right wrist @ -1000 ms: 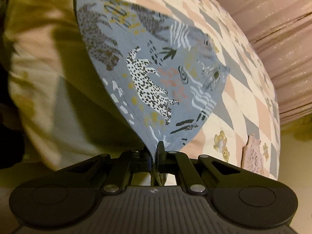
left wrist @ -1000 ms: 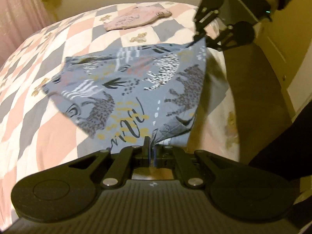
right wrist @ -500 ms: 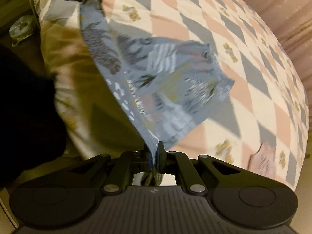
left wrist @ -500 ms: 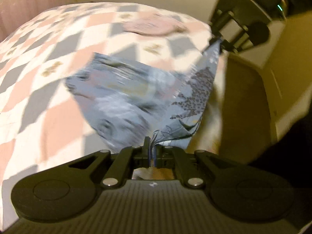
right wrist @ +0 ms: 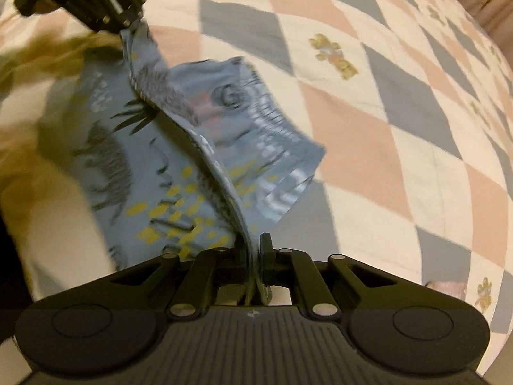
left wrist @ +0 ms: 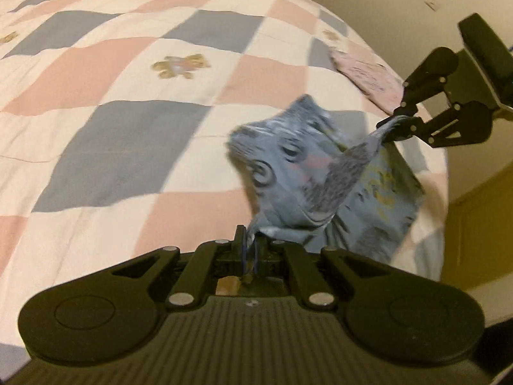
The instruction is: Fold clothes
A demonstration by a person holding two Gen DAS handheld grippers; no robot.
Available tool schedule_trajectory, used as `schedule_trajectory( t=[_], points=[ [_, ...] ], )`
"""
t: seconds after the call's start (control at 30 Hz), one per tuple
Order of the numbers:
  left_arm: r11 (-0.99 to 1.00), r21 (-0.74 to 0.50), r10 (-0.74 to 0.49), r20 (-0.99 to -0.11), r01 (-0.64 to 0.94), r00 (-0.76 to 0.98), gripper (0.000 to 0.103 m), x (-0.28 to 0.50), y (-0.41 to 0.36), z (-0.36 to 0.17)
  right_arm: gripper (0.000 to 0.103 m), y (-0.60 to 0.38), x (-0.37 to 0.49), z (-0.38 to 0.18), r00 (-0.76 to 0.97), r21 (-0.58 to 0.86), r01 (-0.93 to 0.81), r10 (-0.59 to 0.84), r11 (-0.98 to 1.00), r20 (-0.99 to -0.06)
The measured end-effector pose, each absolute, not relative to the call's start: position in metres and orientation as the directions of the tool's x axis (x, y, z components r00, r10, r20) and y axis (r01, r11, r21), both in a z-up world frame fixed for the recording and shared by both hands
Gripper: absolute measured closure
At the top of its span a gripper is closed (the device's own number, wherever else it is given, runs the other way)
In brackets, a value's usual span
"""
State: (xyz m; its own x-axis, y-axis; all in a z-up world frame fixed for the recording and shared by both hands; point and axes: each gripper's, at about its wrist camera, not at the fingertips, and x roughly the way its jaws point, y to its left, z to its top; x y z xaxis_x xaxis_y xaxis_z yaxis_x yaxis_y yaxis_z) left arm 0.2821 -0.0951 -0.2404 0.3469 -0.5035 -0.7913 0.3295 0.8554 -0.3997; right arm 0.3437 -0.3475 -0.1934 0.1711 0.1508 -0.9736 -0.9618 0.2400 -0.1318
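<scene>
Both claws are closed on the same blue printed garment (left wrist: 307, 179), one at each end of a single edge. The left claw (left wrist: 250, 250) pinches one corner with no visible gap between its fingers. The right claw (right wrist: 256, 250) clamps the opposite corner in the same way. In the left wrist view, the right claw (left wrist: 400, 122) appears at upper right, gripping its corner.

The held edge runs from claw to claw above the near side of the bed (left wrist: 112, 134). It sags slightly between the grips. This edge is the long axis of the held portion.

The rest of the garment hangs and billows below that edge. Part of it lies over the side of the quilt, and a loose flap extends toward the bed centre. Motion blur hides the exact lay of the flap.

A pink garment (left wrist: 368, 77) lies on the quilt well apart from the blue one, beyond the right claw.

Judgement: the step in hand is a fold-over. The free cloth lies forward of both claws, so the next move likely carries the edge toward the bed centre. Neither claw is clearly nearer to it.
</scene>
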Motion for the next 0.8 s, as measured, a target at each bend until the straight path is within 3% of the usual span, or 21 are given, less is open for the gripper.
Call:
schedule_trajectory(
  t=[0.03, 0.1, 0.2, 0.37, 0.53, 0.63, 0.8],
  points=[
    [0.858, -0.411, -0.504, -0.787, 0.308, 0.355, 0.099, 0.285, -0.093, -0.244, 0.091, -0.348, 0.348, -0.196, 0.185, -0.137, -0.954, 0.162, 0.267, -0.969],
    [0.861, -0.444, -0.508, -0.778, 0.247, 0.369, 0.093, 0.287, -0.087, -0.252, 0.078, -0.354, 0.356, -0.197, 0.232, -0.160, -0.927, 0.184, 0.340, -0.955],
    [0.873, -0.459, -0.485, -0.782, 0.166, 0.392, 0.093, 0.286, -0.077, -0.258, 0.076, -0.372, 0.371, -0.193, 0.268, -0.131, -0.869, 0.230, 0.477, -0.936],
    [0.875, -0.482, -0.456, -0.785, 0.049, 0.419, 0.091, 0.283, -0.066, -0.258, 0.061, -0.415, 0.389, -0.195, 0.190, 0.095, -0.736, 0.339, 0.671, -0.921],
    [0.843, -0.538, -0.489, -0.776, -0.013, 0.398, 0.079, 0.289, -0.068, -0.264, 0.059, -0.441, 0.390, -0.212, 0.074, 0.297, -0.643, 0.443, 0.706, -0.893],
    [0.834, -0.552, -0.516, -0.787, -0.011, 0.338, 0.071, 0.295, -0.076, -0.274, 0.054, -0.444, 0.386, -0.223, 0.036, 0.332, -0.650, 0.464, 0.683, -0.885],
    [0.866, -0.500, -0.484, -0.823, 0.023, 0.296, 0.070, 0.304, -0.088, -0.284, 0.050, -0.457, 0.392, -0.238, 0.021, 0.393, -0.608, 0.509, 0.690, -0.860]
  ],
)
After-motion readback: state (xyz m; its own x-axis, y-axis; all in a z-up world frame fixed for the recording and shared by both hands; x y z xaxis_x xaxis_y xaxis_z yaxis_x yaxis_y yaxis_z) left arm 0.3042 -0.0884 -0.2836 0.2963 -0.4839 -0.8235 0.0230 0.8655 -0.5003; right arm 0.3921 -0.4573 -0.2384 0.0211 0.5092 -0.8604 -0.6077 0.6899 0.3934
